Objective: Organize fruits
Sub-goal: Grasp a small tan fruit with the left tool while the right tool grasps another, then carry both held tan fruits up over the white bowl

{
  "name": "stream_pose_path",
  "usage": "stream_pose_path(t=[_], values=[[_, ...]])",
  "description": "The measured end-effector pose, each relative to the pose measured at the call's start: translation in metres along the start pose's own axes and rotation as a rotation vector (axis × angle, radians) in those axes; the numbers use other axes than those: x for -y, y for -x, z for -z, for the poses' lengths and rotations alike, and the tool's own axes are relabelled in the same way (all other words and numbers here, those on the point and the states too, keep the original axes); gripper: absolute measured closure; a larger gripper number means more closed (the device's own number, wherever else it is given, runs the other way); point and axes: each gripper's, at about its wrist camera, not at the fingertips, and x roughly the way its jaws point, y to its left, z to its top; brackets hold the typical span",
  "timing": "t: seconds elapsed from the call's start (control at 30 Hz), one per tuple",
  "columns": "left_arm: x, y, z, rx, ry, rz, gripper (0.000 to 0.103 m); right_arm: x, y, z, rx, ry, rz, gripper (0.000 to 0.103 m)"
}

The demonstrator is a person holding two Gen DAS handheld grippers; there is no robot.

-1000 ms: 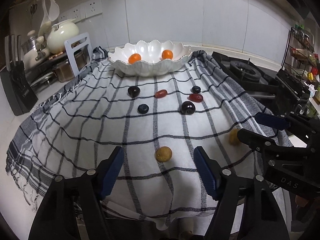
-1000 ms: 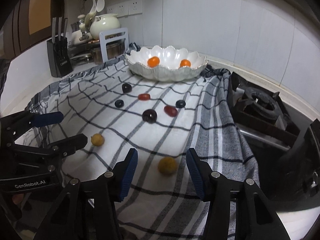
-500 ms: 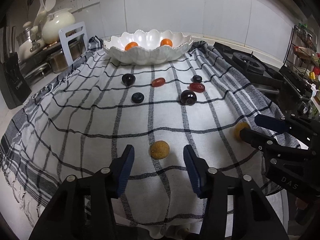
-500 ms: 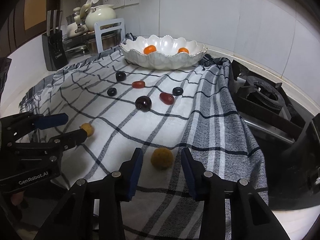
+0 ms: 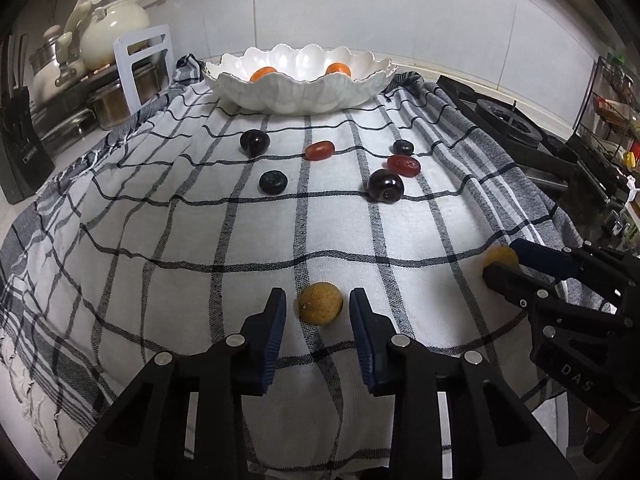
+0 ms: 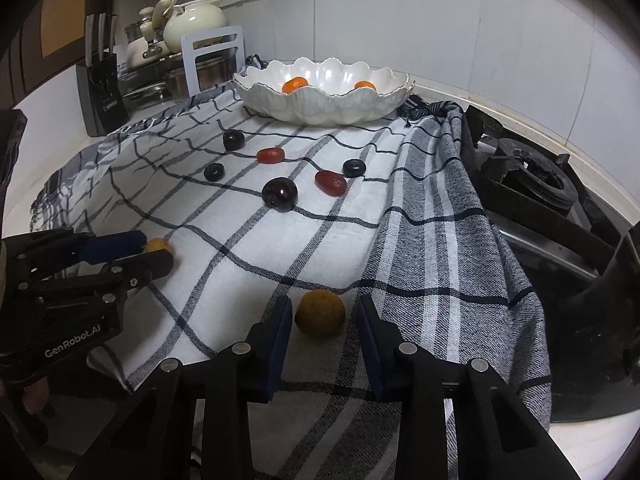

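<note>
Resting on cloth (image 5: 160, 280): two yellow, two red, four dark fruits.

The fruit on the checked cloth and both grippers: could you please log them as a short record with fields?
surface: checked cloth on a kitchen counter
bowl: white scalloped bowl at the far end, holding two orange fruits
loose dark fruit: four, mid-cloth, largest
loose red fruit: two
loose yellow fruit: two, nearest the grippers
left gripper: open, straddling one yellow fruit, no contact visible
right gripper: open, straddling the other yellow fruit, no contact visible
beside cloth: gas hob
</note>
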Motion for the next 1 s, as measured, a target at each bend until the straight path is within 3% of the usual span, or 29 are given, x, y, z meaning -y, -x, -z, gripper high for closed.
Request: stream_pose_path(t=[0.57, 1.0], values=[[-0.003, -0.006, -0.003, -0.014, 0.018, 0.011, 0.080, -0.003, -0.001, -0.005, 0.009, 0.019, -0.008, 0.076], [-0.008, 0.031, -0.032, 0.097, 0.020, 0.006, 0.080, 0.000, 0.023, -0.033, 0.093, -0.013, -0.032, 0.076]])
